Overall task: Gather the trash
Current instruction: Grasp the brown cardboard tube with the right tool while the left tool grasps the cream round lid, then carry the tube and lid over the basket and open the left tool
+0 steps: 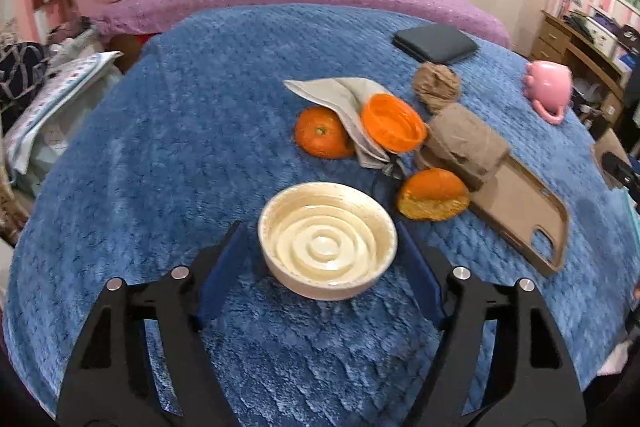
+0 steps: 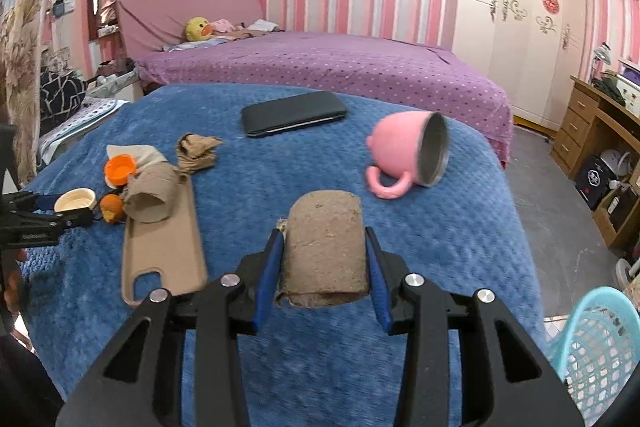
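Between the right gripper's (image 2: 325,259) closed fingers sits a cardboard tube (image 2: 326,251), while the left gripper's (image 1: 326,259) parted fingers flank a cream lid (image 1: 327,241).

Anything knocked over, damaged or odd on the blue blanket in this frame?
Yes. The pink handled mug with a metal lining lies tipped on its side, mouth sideways. A torn piece of orange peel sits loose beside the tan phone case. No spill shows.

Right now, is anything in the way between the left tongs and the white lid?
No. The white lid already sits between the left tongs' two blue fingers, with only blue blanket around it. The orange peel lies beyond, clear of the fingers.
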Demonstrator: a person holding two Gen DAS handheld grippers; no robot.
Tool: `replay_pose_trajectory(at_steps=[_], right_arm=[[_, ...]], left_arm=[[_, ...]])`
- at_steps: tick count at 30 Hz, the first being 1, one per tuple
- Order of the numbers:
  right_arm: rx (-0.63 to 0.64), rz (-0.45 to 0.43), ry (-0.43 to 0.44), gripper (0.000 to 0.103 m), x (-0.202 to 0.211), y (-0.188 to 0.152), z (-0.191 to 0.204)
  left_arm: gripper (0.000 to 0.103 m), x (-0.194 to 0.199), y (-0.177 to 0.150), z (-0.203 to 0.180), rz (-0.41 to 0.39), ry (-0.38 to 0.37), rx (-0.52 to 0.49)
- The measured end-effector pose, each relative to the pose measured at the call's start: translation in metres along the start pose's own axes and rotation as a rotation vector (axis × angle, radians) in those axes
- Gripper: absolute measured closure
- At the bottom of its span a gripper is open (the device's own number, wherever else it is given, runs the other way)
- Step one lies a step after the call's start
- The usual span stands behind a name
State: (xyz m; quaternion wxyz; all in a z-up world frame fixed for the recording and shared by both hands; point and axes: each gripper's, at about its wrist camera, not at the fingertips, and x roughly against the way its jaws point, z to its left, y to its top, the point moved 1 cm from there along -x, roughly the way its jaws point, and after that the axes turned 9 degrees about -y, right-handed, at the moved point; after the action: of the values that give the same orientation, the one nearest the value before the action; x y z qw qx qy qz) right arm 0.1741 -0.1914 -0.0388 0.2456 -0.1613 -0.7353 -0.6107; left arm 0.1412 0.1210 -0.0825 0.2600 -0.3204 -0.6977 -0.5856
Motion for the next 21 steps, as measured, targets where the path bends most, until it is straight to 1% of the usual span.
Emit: replay_pose_trajectory(at_steps=[2,6,10,12,14,17,21], right_arm=[[-0.004,0.006,-0.012,0.063,0.0,-0.003,-0.007],[-0.004,0.014,-0.025,0.063,0.0,-0.007,-0.016],[0.0,0.018,-0.031,0.063,-0.001,-0.008,-0.022],[-0.003,0.015,-0.033,0.063,-0.001,-0.007,-0.026],[-0.009,0.012,-0.034,0.063,0.001,-0.008,-0.03],[-0.017,0.004,-0.035,0.063,0.004,-0.008,-0.036],[-0.021,-0.005,-0.051,0.063,0.01,-0.009,-0.048]], left_arm=[[0.029,0.002,0.0,0.003,-0.005,0.016,-0.006],[0.029,0.004,-0.002,0.013,-0.004,-0.007,0.011],[0.029,0.003,-0.006,0.013,-0.004,-0.018,-0.025],[0.041,0.001,-0.007,0.013,-0.002,-0.034,-0.03],[0.043,0.003,-0.005,0.015,-0.009,-0.042,-0.011],[0.043,0.008,-0.001,0.015,-0.039,-0.066,0.008],[0.043,0.023,0.007,0.0,-0.1,-0.053,-0.018]])
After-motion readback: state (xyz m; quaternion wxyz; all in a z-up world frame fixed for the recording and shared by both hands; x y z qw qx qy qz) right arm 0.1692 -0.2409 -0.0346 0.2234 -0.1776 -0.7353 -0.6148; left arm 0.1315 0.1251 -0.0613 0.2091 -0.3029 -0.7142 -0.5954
